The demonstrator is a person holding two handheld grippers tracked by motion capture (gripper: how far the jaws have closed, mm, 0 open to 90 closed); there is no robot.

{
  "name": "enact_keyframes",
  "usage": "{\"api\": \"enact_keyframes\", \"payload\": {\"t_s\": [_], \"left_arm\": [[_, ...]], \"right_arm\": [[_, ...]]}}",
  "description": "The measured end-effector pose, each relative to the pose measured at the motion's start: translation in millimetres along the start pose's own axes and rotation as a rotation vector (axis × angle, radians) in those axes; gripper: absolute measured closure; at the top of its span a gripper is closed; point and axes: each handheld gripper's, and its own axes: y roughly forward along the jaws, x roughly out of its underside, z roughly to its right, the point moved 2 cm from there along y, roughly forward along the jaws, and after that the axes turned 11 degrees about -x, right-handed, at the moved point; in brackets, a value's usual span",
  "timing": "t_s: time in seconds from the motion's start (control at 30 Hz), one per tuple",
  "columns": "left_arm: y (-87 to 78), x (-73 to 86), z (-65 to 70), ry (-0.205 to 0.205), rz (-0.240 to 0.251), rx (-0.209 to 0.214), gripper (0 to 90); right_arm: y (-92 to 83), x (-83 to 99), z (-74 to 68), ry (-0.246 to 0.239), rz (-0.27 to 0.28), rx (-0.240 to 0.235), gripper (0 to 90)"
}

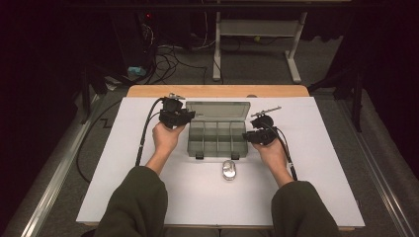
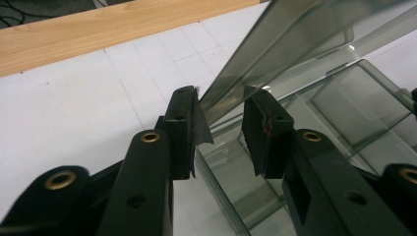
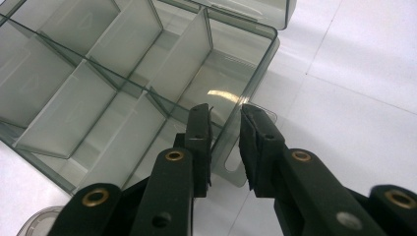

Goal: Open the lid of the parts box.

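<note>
Left gripper view: box lid (image 2: 275,54) edge between half-spread jaws; right jaws straddle box wall (image 3: 246,98)

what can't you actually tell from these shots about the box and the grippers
- Whether the left gripper pads press the box lid: left gripper view, the gap is too tight to read.
- What the small shiny object is: high view, too small.
- Compartment box contents at its left: right gripper view, cut off.

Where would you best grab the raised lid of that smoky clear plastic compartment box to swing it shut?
Probably the thin side edge of the raised lid, coming from the box's left end. It stands up as a flat, narrow panel, so the left gripper can straddle it.
</note>
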Motion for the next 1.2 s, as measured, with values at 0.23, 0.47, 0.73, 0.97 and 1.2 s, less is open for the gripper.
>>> {"api": "enact_keyframes", "payload": {"t_s": [0.23,0.47,0.73,0.97,1.2], "left_arm": [[13.2,2.5,-3.9,-0.029,-0.023,-0.004,70.0],[24.8,5.3,-7.3,-0.041,-0.048,-0.008,73.8],[35.6,8.4,-7.6,-0.053,-0.073,-0.021,75.3],[39.1,8.7,-6.3,-0.034,-0.087,-0.039,75.6],[41.1,7.0,-5.4,-0.032,-0.098,-0.047,75.2]], "right_arm": [[0.2,0.0,-1.1,0.0,-0.002,0.006,74.9],[0.3,-0.2,-1.2,-0.006,-0.003,0.008,74.9],[0.3,-0.5,-1.8,-0.01,-0.008,0.016,75.0],[0.4,-0.9,-2.4,-0.01,-0.011,0.021,75.0],[0.5,-1.4,-2.6,-0.014,-0.015,0.021,75.0]]}}
